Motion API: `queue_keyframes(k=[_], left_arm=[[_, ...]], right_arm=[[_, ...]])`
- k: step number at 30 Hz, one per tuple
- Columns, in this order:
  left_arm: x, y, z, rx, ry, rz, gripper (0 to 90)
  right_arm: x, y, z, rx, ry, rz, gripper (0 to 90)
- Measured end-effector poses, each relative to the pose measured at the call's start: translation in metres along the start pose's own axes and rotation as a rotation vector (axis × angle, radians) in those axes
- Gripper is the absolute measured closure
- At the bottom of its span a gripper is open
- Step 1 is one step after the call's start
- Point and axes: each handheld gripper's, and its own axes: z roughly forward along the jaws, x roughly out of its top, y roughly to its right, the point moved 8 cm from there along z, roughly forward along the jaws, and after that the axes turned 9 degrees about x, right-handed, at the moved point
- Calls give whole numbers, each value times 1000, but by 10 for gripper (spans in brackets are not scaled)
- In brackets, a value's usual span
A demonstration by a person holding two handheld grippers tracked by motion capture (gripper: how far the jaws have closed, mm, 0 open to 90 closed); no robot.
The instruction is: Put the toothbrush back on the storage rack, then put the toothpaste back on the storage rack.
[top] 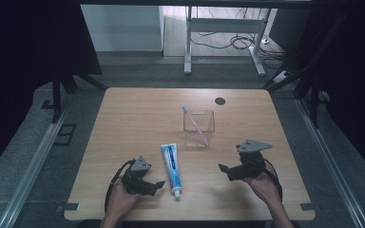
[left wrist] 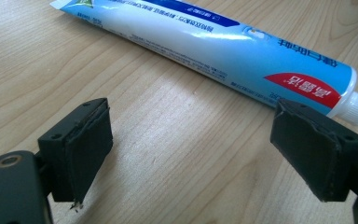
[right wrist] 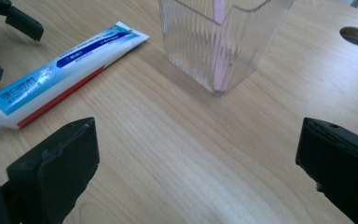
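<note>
A blue and white toothpaste tube (top: 172,167) lies flat on the wooden table (top: 138,118), its white cap toward the front edge. My left gripper (top: 158,186) sits just left of the tube's cap end, open and empty; the left gripper view has the tube (left wrist: 223,51) lying just beyond the two jaws (left wrist: 191,154). A clear square cup (top: 199,127) stands at mid-table with a pink toothbrush (top: 195,124) leaning inside it. My right gripper (top: 224,171) hovers open to the right, aimed toward the cup (right wrist: 221,37) and tube (right wrist: 60,74), jaws wide apart (right wrist: 198,168).
A round cable hole (top: 220,101) sits near the table's far edge. Beyond the table are a white desk frame (top: 223,38) and loose cables on the floor. Dark curtains hang at both sides.
</note>
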Motion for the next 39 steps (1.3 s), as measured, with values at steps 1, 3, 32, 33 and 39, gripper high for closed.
queue_keyframes(k=[1, 3, 32, 33, 39], left_arm=[[0, 0, 0, 2, -4, -3, 129], [-1, 0, 0, 9, -13, -5, 129], [2, -3, -4, 63, -47, -29, 147], [3, -3, -5, 67, -50, -35, 158], [5, 1, -9, 70, -45, -19, 258]], right_arm=[[-2, 0, -1, 1, 2, 2, 0], [-7, -1, -1, -1, 5, 13, 0], [-71, -1, 2, -55, -32, 36, 1], [-72, -1, 2, -57, -34, 37, 2], [-76, 3, 3, -62, -47, 36, 2]])
